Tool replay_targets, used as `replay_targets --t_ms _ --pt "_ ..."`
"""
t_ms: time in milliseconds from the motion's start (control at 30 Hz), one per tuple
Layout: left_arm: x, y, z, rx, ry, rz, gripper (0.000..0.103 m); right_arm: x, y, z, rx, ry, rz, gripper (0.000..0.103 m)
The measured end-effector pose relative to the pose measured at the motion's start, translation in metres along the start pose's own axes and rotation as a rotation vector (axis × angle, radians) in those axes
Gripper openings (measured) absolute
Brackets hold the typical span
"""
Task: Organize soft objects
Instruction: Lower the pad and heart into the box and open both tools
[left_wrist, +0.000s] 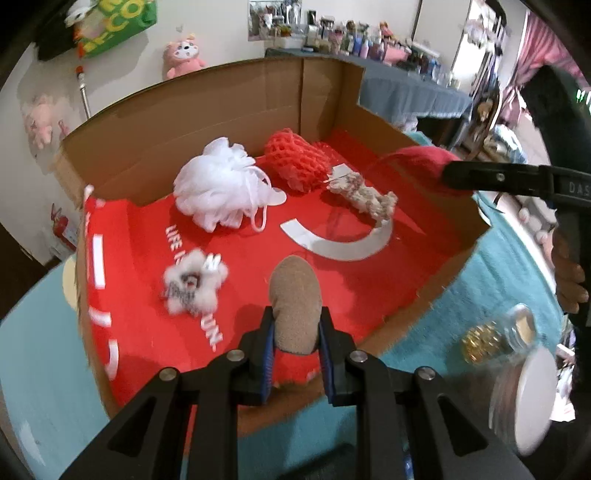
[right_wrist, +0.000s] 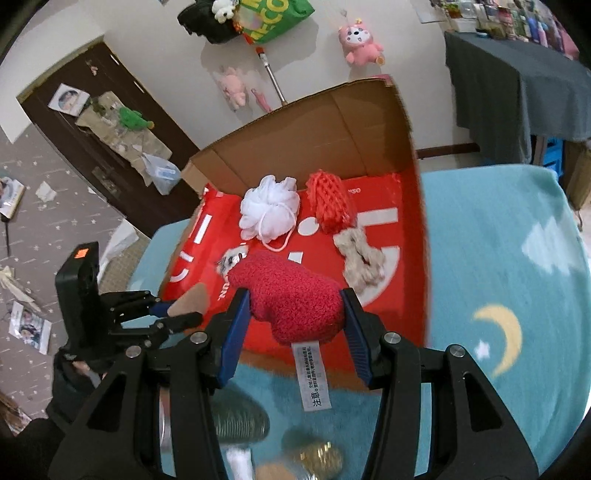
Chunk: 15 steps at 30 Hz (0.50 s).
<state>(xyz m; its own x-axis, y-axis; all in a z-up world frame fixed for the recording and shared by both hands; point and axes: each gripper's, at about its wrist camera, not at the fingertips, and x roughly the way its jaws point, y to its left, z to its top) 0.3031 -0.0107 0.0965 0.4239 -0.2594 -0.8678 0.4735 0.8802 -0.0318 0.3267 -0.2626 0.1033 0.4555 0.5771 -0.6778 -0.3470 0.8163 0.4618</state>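
Right tongs (right_wrist: 295, 314) clamp the red plush (right_wrist: 291, 299) above the box (right_wrist: 295, 125).

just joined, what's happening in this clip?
A person with a handheld gripper in each hand is sorting soft items into an open cardboard box with a red printed floor. The left gripper is shut on a tan plush piece with a red base; the right gripper is shut on a fuzzy red plush toy with a white tag. Both are held over the box's near edge. Already inside: a white mesh bath pouf, an orange-red net sponge, a beige knotted rope and a small white fluffy toy.
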Motion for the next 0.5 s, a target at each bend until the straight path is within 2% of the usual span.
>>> replay_targets --t_ms 167,500 --pt "0.025 -0.002 0.021 0.019 0.052 0.032 0.022 0.037 0.017 0.023 -0.07 0.047 -0.113 0.047" --pt "0.065 0.01 0.036 0.023 0.135 0.102 0.024 0.094 0.034 0.041 -0.19 0.151 -0.264 0.047"
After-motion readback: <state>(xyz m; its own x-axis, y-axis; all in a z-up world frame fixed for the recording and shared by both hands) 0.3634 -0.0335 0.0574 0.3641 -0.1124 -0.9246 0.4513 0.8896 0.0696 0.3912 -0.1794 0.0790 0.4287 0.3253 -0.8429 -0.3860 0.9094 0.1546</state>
